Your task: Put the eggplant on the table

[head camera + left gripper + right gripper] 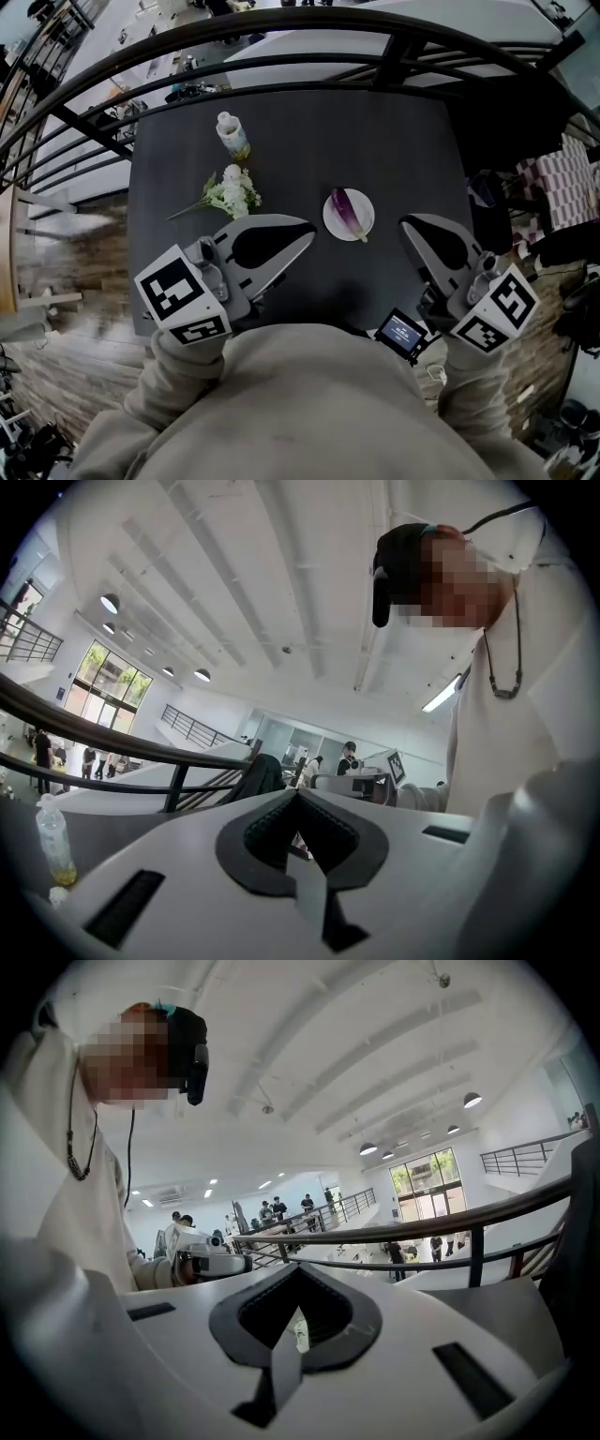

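A purple eggplant (pixel 349 213) lies on a small white plate (pixel 330 208) in the middle of the dark table (pixel 394 150). My left gripper (pixel 309 228) hovers over the table's near edge, left of the plate, shut and empty. My right gripper (pixel 405 223) hovers right of the plate, also shut with nothing in it. Neither touches the eggplant. In the left gripper view the jaws meet at the left gripper's tip (pixel 297 789); in the right gripper view they meet at the right gripper's tip (pixel 298 1267). Both gripper views look level across the room, with the eggplant out of sight.
A bunch of white flowers (pixel 230 192) and a small bottle (pixel 232 134) sit on the table's left half; the bottle (pixel 53 841) also shows in the left gripper view. A curved dark railing (pixel 281 28) rings the table's far side. A small device with a screen (pixel 401 333) hangs at the person's waist.
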